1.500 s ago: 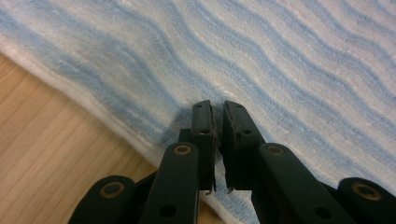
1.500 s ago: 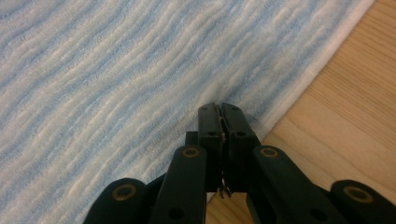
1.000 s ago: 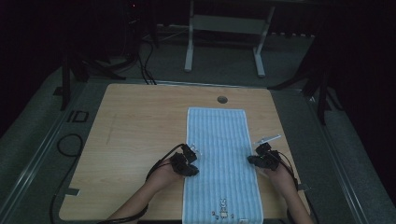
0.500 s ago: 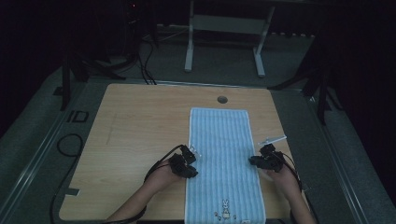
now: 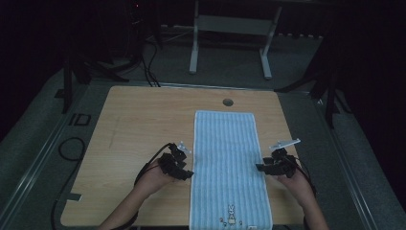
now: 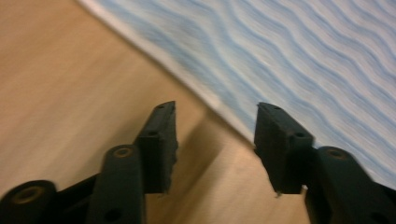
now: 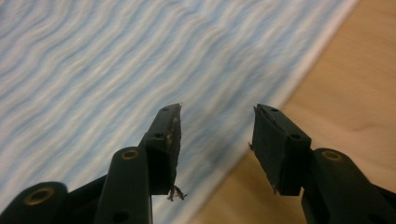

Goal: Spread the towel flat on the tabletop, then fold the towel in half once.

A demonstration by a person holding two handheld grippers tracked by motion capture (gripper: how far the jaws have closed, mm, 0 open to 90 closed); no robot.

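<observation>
Towel work sits at a release: the long blue-and-white striped terry towel (image 5: 226, 163) lies flat and lengthwise on the light wooden table (image 5: 139, 124), its far end just short of the small round cable hole (image 5: 228, 102) and its near end, with a little embroidered rabbit (image 5: 231, 212), at the table's front edge.

The left gripper (image 5: 184, 174) hangs just off the towel's left long edge, about halfway down it. In the left gripper view its jaws stand spread over bare wood with the white hem (image 6: 201, 91) running just past them, nothing between the pads. They have just been opening.

The right gripper (image 5: 262, 167) is at the towel's right long edge, level with the left one. In the right gripper view its jaws are likewise spread and have just been opening, straddling the hem (image 7: 299, 70) from above without pinching it. A few loose threads cling to the lower end of one pad (image 7: 172, 140).

Snagging looks like the main risk. If terry loops have caught on a rough pad, drawing that hand away could drag the edge and ruck the flat cloth. A low sideways retreat could also brush the hem and skew the towel from its square lie. The near end, so close to the front edge of the table, might slide off if tugged.
</observation>
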